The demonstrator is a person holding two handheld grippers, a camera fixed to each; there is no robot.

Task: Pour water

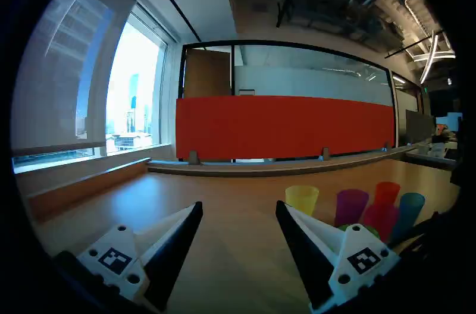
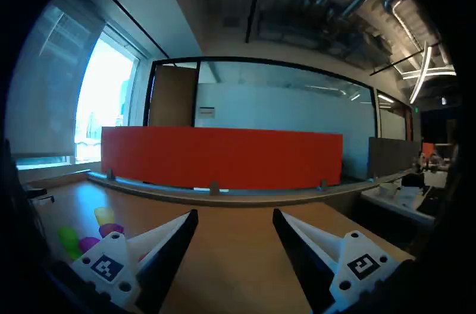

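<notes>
Several plastic cups stand together on the wooden table (image 1: 238,207): a yellow cup (image 1: 301,198), a purple cup (image 1: 351,206), a red cup (image 1: 387,192), a teal cup (image 1: 410,206) and a pink cup (image 1: 381,220). They sit just right of and beyond my left gripper (image 1: 238,213), which is open with nothing between its fingers. In the right gripper view the cups lie at the far left: a yellow cup (image 2: 104,214), a purple cup (image 2: 110,229) and a green cup (image 2: 68,236). My right gripper (image 2: 235,219) is open and empty over bare table (image 2: 238,254).
A red partition (image 1: 285,126) runs along the far edge of the table, with glass above it. Windows (image 1: 134,100) line the left side behind a low ledge. More desks with clutter (image 2: 410,192) stand at the right.
</notes>
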